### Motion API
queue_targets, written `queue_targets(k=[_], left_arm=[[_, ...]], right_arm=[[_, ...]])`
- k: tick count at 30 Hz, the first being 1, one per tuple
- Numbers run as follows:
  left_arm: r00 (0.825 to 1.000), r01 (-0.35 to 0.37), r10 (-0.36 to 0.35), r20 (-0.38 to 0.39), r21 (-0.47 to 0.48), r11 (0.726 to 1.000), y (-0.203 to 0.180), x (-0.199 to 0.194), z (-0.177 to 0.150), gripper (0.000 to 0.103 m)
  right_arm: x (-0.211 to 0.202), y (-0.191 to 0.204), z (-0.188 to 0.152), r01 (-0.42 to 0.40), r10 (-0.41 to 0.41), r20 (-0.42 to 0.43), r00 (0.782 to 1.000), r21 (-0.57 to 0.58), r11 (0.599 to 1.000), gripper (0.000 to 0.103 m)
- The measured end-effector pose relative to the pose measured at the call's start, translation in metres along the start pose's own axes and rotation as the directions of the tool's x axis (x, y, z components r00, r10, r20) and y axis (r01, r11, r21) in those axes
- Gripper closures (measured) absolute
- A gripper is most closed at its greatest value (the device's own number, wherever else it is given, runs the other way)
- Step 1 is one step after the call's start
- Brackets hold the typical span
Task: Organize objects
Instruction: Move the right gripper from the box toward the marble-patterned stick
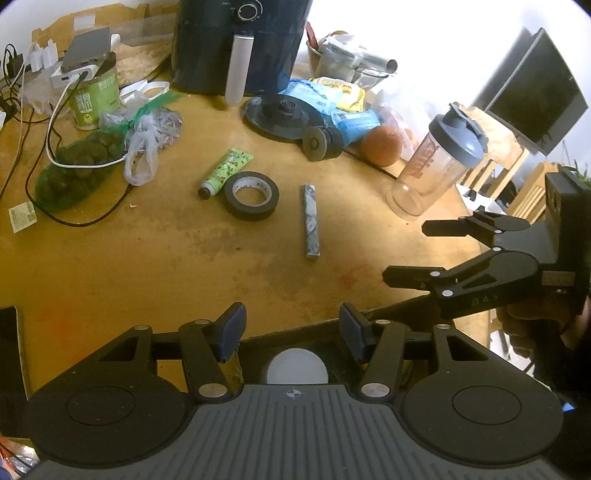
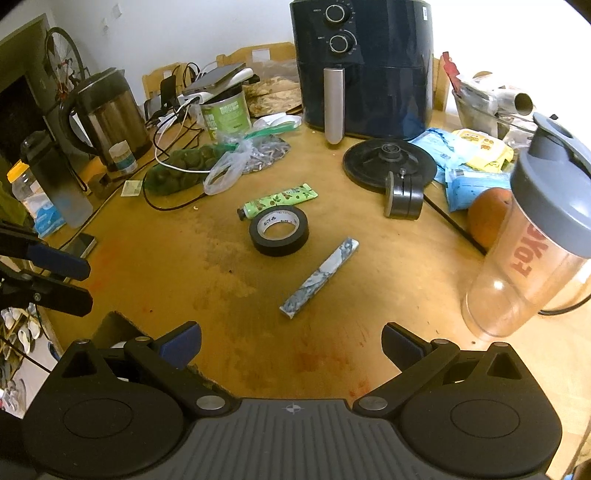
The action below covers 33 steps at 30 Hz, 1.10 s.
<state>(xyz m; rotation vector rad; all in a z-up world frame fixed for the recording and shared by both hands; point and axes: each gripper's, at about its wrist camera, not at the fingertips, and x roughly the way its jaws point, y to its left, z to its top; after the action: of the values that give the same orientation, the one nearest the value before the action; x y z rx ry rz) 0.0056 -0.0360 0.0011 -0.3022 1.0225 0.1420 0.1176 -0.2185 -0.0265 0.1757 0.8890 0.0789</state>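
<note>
Worn wooden table (image 2: 155, 280), cluttered along its far edge; air fryer (image 2: 364, 66) at 12 o'clock.
We note the marbled bar (image 2: 320, 277) flat mid-table, long axis 7-to-1 o'clock, black tape roll (image 2: 279, 230) just beyond. Left gripper (image 1: 291, 332) and right gripper (image 2: 291, 345) both spread apart, holding nothing.

Tabletop (image 2: 406, 295): worn yellow wood, stained.
Wall (image 2: 166, 29): plain white.
Chairs (image 2: 255, 55): wooden, behind the tabletop.
Light: strong glare from the right.
Bicycle wheel (image 2: 62, 59): stood against the wall.
</note>
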Motion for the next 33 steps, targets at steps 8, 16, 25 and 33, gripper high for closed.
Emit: queue_targets(k=[8,16,25,33], left_arm=[[1.000,0.004,-0.004,-0.014,-0.007,1.000,0.006,0.006,0.001,0.048],[1.000,0.001,-0.001,-0.023,-0.025,1.000,0.015,0.010,0.001,0.048],[1.000,-0.013,0.012,-0.022,-0.068,0.998,0.026,0.010,-0.001,0.048],[0.999,-0.034,0.032,-0.019,-0.119,0.992,0.038,0.006,-0.006,0.048]], right_arm=[[0.018,-0.003,0.010,-0.003,0.003,-0.026,1.000,-0.007,1.000,0.000],[0.038,-0.007,0.021,-0.019,0.017,-0.051,0.999,-0.031,0.999,0.000],[0.068,-0.007,0.037,-0.030,0.023,-0.084,0.996,-0.075,0.997,0.010],[0.100,-0.013,0.049,-0.008,-0.003,-0.120,0.993,-0.085,0.996,0.026]])
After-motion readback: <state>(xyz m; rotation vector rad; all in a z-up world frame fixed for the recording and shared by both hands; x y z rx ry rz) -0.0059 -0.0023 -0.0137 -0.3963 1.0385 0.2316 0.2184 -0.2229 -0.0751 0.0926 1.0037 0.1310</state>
